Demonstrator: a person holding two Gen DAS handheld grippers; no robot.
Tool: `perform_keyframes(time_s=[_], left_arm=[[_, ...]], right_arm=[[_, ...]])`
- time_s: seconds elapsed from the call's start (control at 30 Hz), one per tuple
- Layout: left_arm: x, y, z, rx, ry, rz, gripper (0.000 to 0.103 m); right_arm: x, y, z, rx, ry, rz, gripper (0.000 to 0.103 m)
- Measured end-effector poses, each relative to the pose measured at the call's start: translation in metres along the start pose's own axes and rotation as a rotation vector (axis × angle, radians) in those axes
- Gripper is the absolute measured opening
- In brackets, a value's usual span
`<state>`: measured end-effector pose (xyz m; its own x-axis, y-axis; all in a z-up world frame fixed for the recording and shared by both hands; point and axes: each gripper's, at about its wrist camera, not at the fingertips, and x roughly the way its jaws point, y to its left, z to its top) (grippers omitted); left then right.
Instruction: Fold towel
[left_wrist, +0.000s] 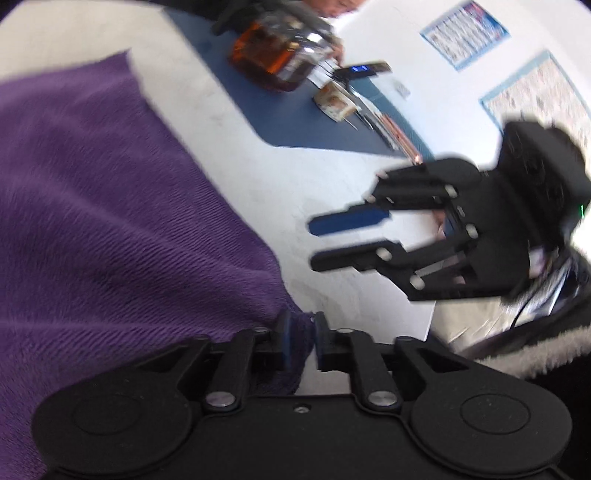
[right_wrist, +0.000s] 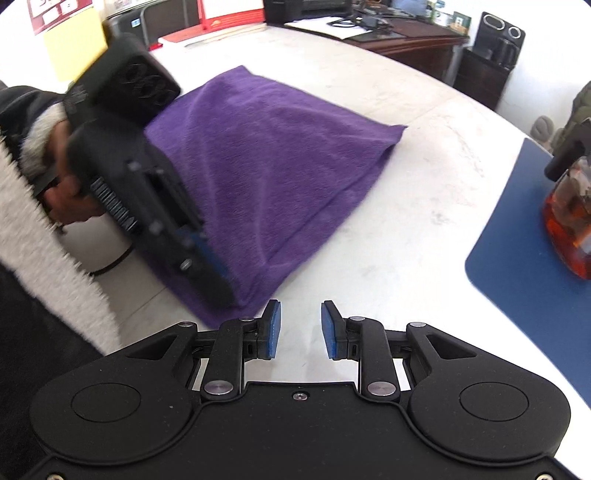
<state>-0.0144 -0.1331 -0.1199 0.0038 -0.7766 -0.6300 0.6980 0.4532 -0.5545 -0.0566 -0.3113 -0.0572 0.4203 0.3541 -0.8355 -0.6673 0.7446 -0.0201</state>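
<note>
Purple towel (right_wrist: 258, 162), folded, lies on the white table (right_wrist: 406, 221), its near corner at the table's front edge. Left gripper (left_wrist: 301, 341) has its jaws slightly apart with that corner between them; whether the pads press on the cloth cannot be told. Right gripper (right_wrist: 300, 328), jaws apart and empty, hovers just beside the corner. To finish the step well, free the corner without dragging the fold, then lift clear of the blue mat (right_wrist: 517, 266).
</note>
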Motion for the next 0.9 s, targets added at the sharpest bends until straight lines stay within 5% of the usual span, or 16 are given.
perform_keyframes(time_s=[0.13, 0.27, 0.5, 0.9], left_arm=[[0.001, -0.03, -0.005, 0.172, 0.014, 0.113, 0.032], [-0.003, -0.045, -0.011, 0.231, 0.001, 0.162, 0.033], [0.0, -0.055, -0.024, 0.246, 0.014, 0.13, 0.035], [-0.005, -0.06, -0.03, 0.229, 0.024, 0.11, 0.036]], right_arm=[[0.01, -0.005, 0.012, 0.006, -0.021, -0.004, 0.023], [0.018, -0.011, 0.025, 0.038, -0.054, 0.014, 0.023], [0.036, -0.035, 0.042, 0.2, -0.095, 0.105, 0.023], [0.06, -0.045, 0.044, 0.272, -0.068, 0.066, 0.024]])
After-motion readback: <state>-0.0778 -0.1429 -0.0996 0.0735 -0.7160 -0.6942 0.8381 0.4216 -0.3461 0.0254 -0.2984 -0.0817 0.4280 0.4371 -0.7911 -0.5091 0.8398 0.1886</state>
